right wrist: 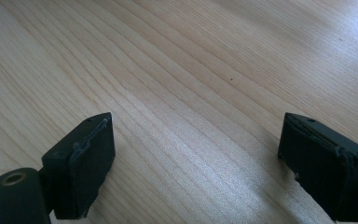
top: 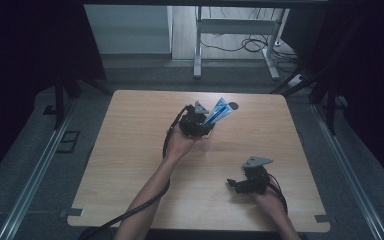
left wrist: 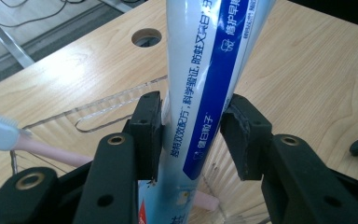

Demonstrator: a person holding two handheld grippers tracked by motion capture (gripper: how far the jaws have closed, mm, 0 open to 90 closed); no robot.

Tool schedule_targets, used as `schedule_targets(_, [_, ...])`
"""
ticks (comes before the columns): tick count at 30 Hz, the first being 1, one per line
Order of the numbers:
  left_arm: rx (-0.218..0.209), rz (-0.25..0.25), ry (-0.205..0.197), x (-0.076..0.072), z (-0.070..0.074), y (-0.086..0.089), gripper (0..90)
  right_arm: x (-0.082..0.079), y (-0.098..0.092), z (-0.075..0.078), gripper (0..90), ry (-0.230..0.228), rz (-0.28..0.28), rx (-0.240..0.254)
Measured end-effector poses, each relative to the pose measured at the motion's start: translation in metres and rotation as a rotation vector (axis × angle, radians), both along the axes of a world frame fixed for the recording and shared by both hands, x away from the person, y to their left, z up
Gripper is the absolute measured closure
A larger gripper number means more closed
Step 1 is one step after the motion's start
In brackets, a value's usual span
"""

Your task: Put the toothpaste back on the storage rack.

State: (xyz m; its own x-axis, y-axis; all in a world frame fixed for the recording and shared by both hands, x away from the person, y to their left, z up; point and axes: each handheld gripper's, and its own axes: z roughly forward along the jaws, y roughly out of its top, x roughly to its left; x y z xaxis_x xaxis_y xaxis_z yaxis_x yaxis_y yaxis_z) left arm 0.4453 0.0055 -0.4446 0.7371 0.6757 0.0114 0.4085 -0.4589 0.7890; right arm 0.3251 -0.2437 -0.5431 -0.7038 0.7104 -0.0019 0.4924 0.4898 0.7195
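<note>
Left gripper (left wrist: 191, 135) pinches the toothpaste tube (left wrist: 209, 74) upright over a clear cup (left wrist: 98, 112) holding a pink toothbrush (left wrist: 37, 144). Right gripper (right wrist: 193, 163) rests spread wide on the table (right wrist: 191, 70), well apart. Risk: tube slipping or tipping the light cup.

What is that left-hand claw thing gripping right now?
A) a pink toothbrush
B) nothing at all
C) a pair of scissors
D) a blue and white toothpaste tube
D: in the left gripper view the left gripper has its two black jaws pressed on either side of the blue and white toothpaste tube, while the pink toothbrush lies off to the side, outside the jaws.
</note>
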Motion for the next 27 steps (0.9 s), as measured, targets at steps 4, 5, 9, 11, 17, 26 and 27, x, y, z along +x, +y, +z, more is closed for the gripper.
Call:
schedule_targets(4, [0.001, 0.015, 0.006, 0.000, -0.002, 0.000, 59.0, 0.000, 0.000, 0.000, 10.5, 0.000, 0.000, 0.000])
schedule_targets(5, [0.003, 0.021, 0.007, 0.000, -0.003, 0.000, 59.0, 0.000, 0.000, 0.000, 10.5, 0.000, 0.000, 0.000])
schedule_targets(9, [0.030, 0.053, 0.014, 0.003, -0.009, -0.003, 59.3, 0.000, 0.000, 0.000, 10.5, 0.000, 0.000, 0.000])
schedule_targets(11, [0.016, 0.062, 0.021, 0.004, -0.010, -0.003, 58.6, 0.000, 0.000, 0.000, 10.5, 0.000, 0.000, 0.000])
schedule_targets(17, [-0.006, 0.072, 0.009, 0.003, -0.003, -0.005, 55.0, 0.000, 0.000, 0.000, 10.5, 0.000, 0.001, 0.000])
schedule_targets(26, [-0.076, 0.085, 0.029, 0.003, 0.008, 0.007, 47.9, 0.000, 0.000, 0.000, 10.5, 0.000, 0.000, 0.000])
schedule_targets(27, [-0.080, 0.084, 0.032, 0.003, 0.008, 0.008, 47.4, 0.000, 0.000, 0.000, 10.5, 0.000, 0.001, 0.000])
